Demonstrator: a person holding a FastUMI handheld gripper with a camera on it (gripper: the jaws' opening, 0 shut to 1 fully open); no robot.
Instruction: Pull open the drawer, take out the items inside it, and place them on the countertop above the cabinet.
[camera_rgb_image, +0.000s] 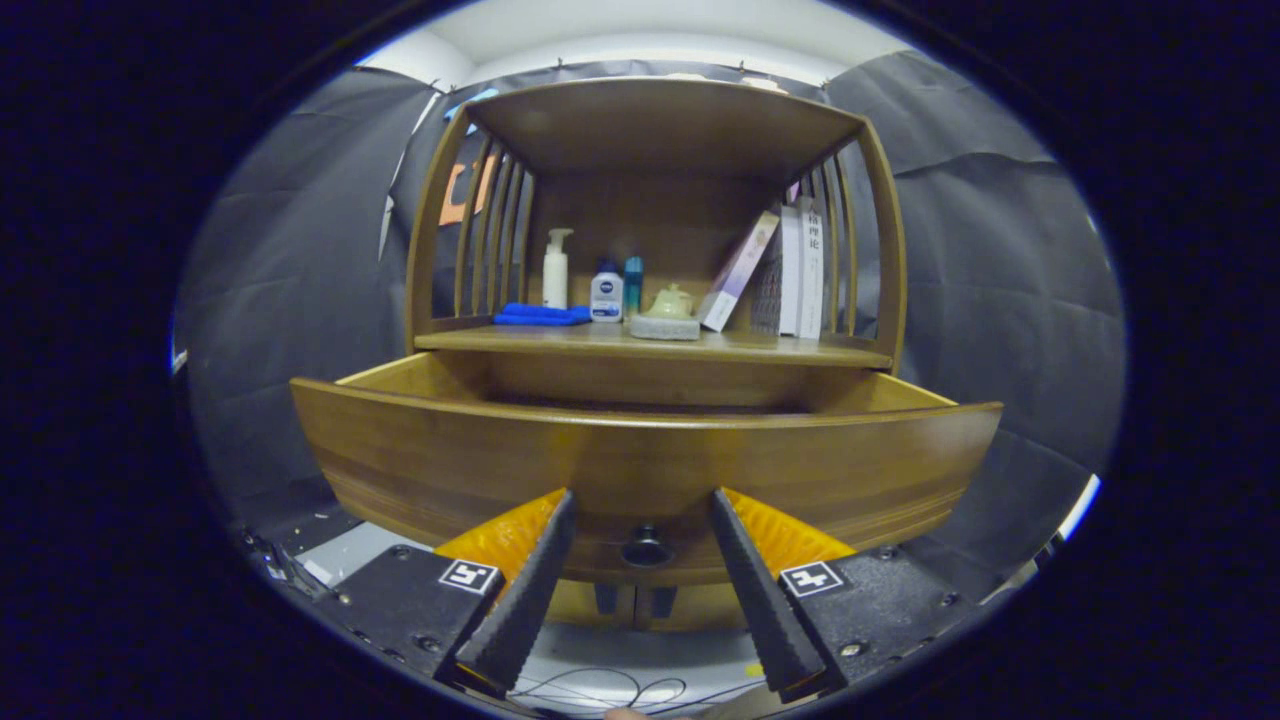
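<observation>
drawer (640, 470) open; gripper (640, 515) apparently spread around knob (646, 548).

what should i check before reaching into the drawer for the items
1. Drawer pulled out: ok, its front stands well forward of the cabinet.
2. Fingers released from the knob: ok, spread apart, knob between them untouched.
3. Items inside the drawer: cannot tell, the front panel hides the interior.
4. Free spot on the countertop: ok, bare wood near the front edge.
5. Teapot and bottles stand back from that edge: ok.
</observation>
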